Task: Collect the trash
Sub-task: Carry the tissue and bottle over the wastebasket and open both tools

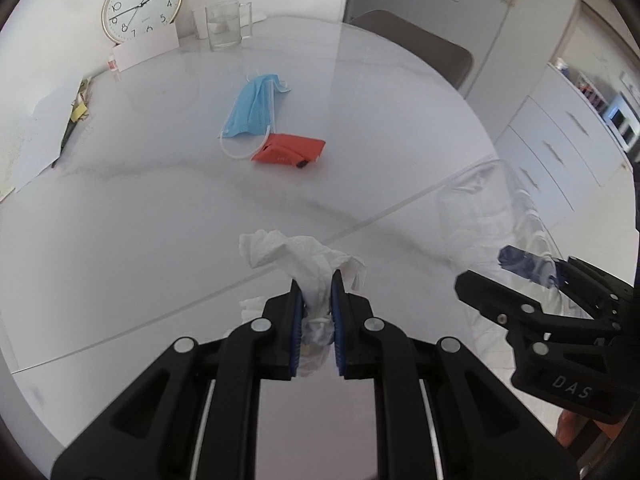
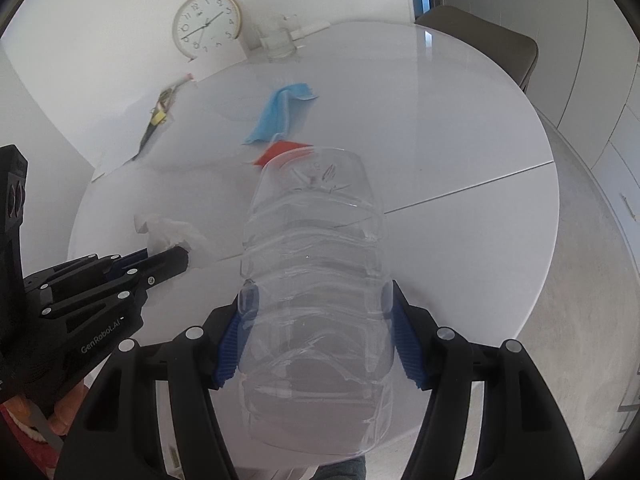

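Observation:
My left gripper (image 1: 316,280) is shut on a crumpled white tissue (image 1: 300,254) just above the white round table (image 1: 160,208); it also shows in the right wrist view (image 2: 176,258) with the tissue (image 2: 172,232). My right gripper (image 2: 318,292) is shut on a clear empty plastic bottle (image 2: 316,264), held over the table's near edge; the gripper (image 1: 520,280) and the bottle (image 1: 492,216) show at the right in the left wrist view. A blue face mask (image 1: 254,106) and a red packet (image 1: 290,148) lie mid-table.
A wall clock (image 1: 140,4), a white card (image 1: 146,46) and a glass jug (image 1: 226,24) stand at the table's far edge. Papers and small items (image 1: 76,112) lie at the left. A grey chair (image 1: 420,46) stands behind the table. White cabinets (image 1: 560,136) are at the right.

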Tool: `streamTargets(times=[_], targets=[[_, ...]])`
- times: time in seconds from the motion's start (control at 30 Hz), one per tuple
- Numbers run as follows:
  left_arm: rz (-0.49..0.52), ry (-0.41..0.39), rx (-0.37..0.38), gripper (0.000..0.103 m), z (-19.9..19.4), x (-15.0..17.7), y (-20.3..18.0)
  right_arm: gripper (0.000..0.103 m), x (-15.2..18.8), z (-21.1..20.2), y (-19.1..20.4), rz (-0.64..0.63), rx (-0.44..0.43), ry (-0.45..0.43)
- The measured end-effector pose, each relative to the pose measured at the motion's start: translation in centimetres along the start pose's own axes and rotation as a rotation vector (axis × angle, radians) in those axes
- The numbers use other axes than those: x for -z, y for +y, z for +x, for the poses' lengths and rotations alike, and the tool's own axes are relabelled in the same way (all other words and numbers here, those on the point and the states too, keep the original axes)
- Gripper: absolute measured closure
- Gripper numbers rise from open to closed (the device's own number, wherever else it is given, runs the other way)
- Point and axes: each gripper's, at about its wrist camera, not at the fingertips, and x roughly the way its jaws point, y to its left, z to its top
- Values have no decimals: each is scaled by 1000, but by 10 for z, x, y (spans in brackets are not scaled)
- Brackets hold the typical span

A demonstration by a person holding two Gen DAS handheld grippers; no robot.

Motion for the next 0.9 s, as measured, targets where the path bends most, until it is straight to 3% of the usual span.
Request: streamTargets(times=[0.23,0.5,0.7,0.9], targets=[[99,-1,46,90,-68,68,21,39,64,-44,66,-13,-9,-17],[244,25,102,90,-115,147,41,39,149,-76,130,4,1,0],[343,121,174,90,-112,207,44,39,201,-80,145,67,34,40],[306,285,224,89,-74,238,49,39,230,-76,137,120,71,114]])
